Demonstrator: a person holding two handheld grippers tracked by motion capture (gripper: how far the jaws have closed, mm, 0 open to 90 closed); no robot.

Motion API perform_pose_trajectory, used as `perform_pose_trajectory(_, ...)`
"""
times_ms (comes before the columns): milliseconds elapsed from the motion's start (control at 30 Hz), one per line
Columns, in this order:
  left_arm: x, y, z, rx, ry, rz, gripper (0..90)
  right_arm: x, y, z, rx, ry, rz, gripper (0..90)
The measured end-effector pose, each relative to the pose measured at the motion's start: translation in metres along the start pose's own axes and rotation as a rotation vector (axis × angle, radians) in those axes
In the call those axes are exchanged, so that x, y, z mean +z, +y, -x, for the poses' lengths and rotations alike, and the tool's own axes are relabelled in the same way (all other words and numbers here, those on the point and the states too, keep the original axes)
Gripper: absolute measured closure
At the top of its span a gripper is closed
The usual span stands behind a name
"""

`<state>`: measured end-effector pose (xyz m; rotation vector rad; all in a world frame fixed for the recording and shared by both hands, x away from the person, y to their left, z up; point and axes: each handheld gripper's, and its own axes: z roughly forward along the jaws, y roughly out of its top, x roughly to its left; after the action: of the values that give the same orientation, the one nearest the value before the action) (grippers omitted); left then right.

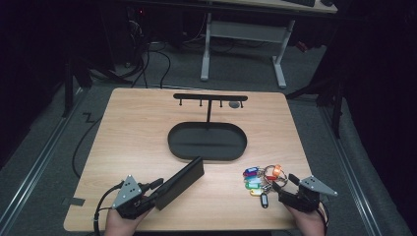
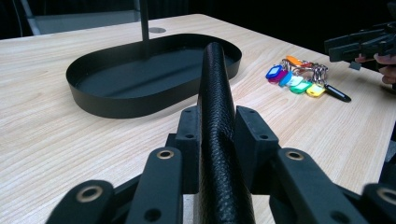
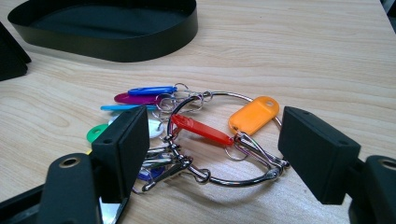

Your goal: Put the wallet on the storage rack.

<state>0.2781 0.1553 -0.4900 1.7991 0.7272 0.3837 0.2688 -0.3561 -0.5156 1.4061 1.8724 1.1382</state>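
A black leather wallet [image 1: 182,179] stands on its long edge on the table, pointing at the tray. My left gripper [image 1: 155,191] is shut on its near end; in the left gripper view both pads [image 2: 189,140] press the sides of the wallet [image 2: 217,93]. A steel key ring with several coloured tags [image 1: 263,179] lies flat at the front right. My right gripper [image 1: 282,184] is open and low over the table, its jaws on either side of the ring [image 3: 205,130] without touching it. That right gripper [image 2: 364,42] also shows beyond the tags [image 2: 303,79].
A black oval tray [image 1: 177,147] sits mid-table with an upright post carrying a hook bar [image 1: 210,97]. A small grey disc [image 1: 235,104] lies behind the bar. Bare wood runs along the left side. A white desk frame [image 1: 243,37] and cables stand on the floor beyond.
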Motion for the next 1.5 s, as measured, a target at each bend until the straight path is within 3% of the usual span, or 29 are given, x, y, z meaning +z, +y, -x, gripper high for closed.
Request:
perform_pose_trajectory(200,0.004,0.000,0.004,0.024,0.002,-0.042,66.8,0.000,0.000,0.000,-0.001,0.002,0.002,25.1)
perform_pose_trajectory(500,0.007,0.003,0.014,0.083,0.047,-0.095,66.8,0.000,0.000,0.001,0.003,0.002,0.001,25.1)
perform_pose_trajectory(1100,0.009,0.002,0.016,0.148,0.068,-0.155,64.3,0.003,-0.001,-0.003,0.004,0.006,-0.015,25.0)
perform_pose_trajectory(1200,0.009,0.006,0.019,0.175,0.073,-0.192,64.3,0.004,-0.001,-0.003,0.006,0.008,-0.016,25.0)
perform_pose_trajectory(1500,0.015,0.020,0.016,0.139,0.077,-0.275,64.6,0.003,-0.001,-0.002,0.011,0.010,-0.009,25.0)
